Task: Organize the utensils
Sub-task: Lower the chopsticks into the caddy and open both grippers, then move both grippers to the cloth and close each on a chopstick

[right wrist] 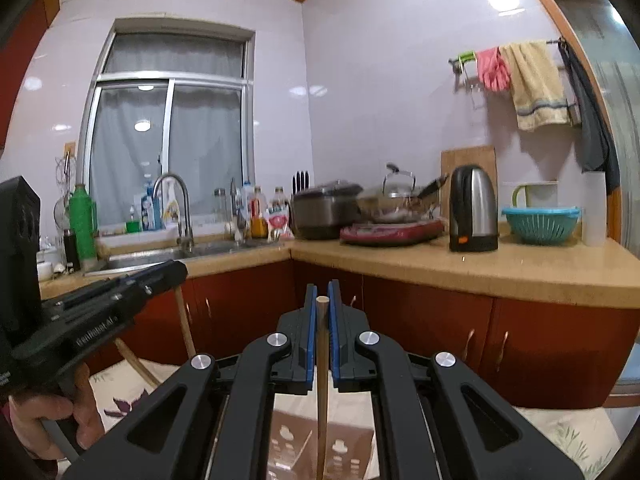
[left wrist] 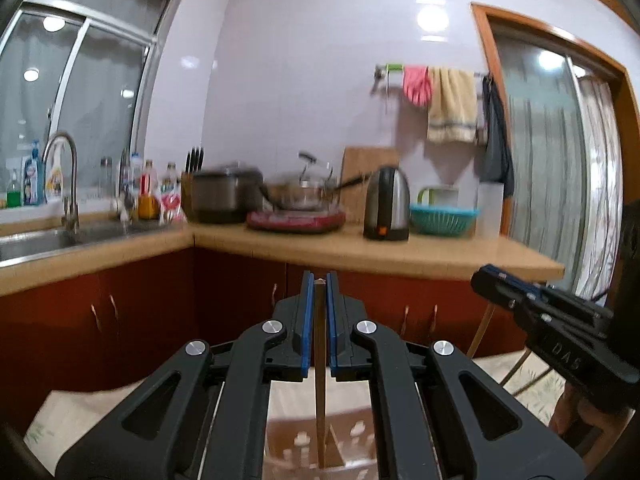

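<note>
My left gripper (left wrist: 319, 282) is shut on a thin wooden chopstick (left wrist: 320, 376) that hangs straight down between the blue pads into a brown perforated utensil holder (left wrist: 320, 446) below. My right gripper (right wrist: 322, 294) is shut on a second wooden chopstick (right wrist: 322, 384), also upright, its lower end over the same brown holder (right wrist: 320, 440). Each gripper shows in the other's view: the right one at the right edge of the left wrist view (left wrist: 478, 278), the left one at the left of the right wrist view (right wrist: 180, 270), each with its stick hanging below.
A tan L-shaped counter (right wrist: 460, 266) over red cabinets carries a sink with faucet (right wrist: 176, 208), bottles, a knife block, a pot (right wrist: 326, 210), a pan, a kettle (right wrist: 474, 208) and a teal colander (right wrist: 540, 224). A floral cloth (right wrist: 132, 396) covers the near table.
</note>
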Demonstrator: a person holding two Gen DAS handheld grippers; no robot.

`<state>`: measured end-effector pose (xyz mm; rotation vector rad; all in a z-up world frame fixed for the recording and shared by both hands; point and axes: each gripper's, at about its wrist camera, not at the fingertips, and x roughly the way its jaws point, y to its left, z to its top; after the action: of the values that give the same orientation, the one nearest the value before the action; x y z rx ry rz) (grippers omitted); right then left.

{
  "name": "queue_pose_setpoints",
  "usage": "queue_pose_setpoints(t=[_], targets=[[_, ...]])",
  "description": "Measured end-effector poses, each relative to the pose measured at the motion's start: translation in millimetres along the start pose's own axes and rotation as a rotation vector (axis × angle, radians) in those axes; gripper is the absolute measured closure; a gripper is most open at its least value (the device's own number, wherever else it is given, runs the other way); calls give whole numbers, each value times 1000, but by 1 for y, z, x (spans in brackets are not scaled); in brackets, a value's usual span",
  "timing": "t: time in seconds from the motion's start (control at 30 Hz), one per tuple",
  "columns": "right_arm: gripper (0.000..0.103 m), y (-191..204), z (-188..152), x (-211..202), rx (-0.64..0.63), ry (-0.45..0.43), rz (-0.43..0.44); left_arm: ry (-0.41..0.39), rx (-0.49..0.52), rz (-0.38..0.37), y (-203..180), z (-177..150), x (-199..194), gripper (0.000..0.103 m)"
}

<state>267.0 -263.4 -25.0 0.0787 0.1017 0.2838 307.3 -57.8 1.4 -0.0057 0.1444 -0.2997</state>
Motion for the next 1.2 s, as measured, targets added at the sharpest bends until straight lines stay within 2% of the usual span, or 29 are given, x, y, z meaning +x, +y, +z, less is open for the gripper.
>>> queue_pose_setpoints(t=[0.03,0.07,0.1,0.13,0.17,0.2,0.27,0.47,0.67,0.8,0.97,1.2], targets=[[97,1,-4,1,0,13,-2,18,-8,-1,1,-5,2,94],[97,1,-7,1,-1,20,-6,36,-13,-3,3,-9,4,85],[94,1,-9,1,-5,25,-12,47,-16,-1,4,-11,5,69],[90,1,-9,1,-9,30,-14,56,-22,2,5,-13,4,60],[79,2,-11,0,-12,36,-13,57,-29,1,7,-15,3,48],[68,3,-11,-1,-12,36,-14,57,-35,-4,8,-16,0,46],[57,4,-10,-6,-18,29,-24,65,-31,-8,8,-16,-3,42],[44,6,1,-32,-29,5,-36,57,-24,-17,6,-14,-29,24],[42,7,6,-67,-22,-10,-45,41,-11,-7,1,-16,-67,23],[42,9,0,-93,-18,-1,-54,35,13,28,-3,-27,-96,22],[42,9,-24,-117,2,43,-69,73,24,57,-7,-52,-120,22],[42,8,-72,-151,35,139,-97,167,-19,78,-6,-95,-147,22]])
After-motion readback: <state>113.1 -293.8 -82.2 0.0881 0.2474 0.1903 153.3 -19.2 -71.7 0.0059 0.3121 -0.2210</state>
